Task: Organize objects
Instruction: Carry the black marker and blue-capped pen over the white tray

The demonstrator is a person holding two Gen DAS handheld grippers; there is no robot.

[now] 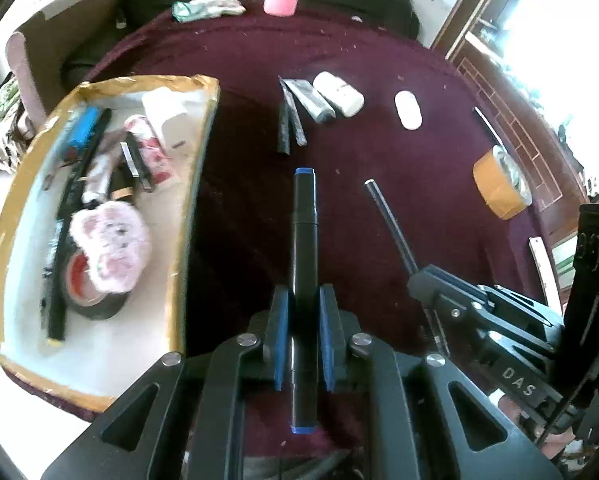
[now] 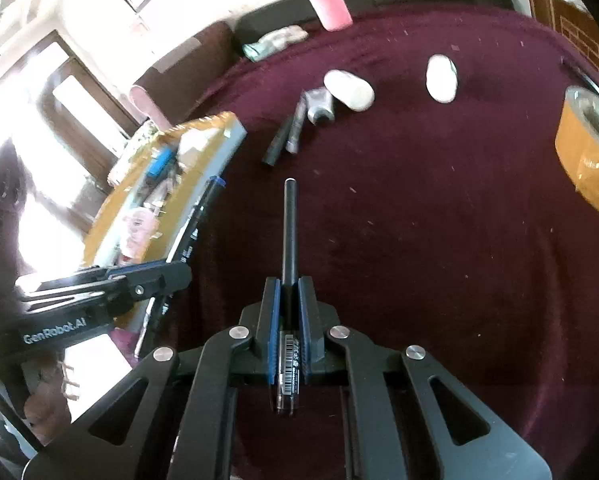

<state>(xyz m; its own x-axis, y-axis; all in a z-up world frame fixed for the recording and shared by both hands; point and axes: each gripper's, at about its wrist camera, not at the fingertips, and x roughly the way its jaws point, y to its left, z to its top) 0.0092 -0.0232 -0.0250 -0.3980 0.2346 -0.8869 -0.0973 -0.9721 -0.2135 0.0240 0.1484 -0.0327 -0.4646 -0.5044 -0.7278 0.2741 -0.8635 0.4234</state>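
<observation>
Left tool clamps marker; right tool clamps pen.

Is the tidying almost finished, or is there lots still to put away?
About halfway. The box already holds a tape roll, a fluffy pink toy and more. The left gripper holds a blue-capped marker, the right gripper a black pen. White bottles, tubes and orange tape still wait.

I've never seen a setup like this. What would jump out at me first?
Each black two-finger tool clamps a pen: the left gripper holds a black marker with blue caps, the right gripper a slim black pen. On the left sits a tape-edged cardboard box full of odds and ends on the maroon tablecloth.
</observation>
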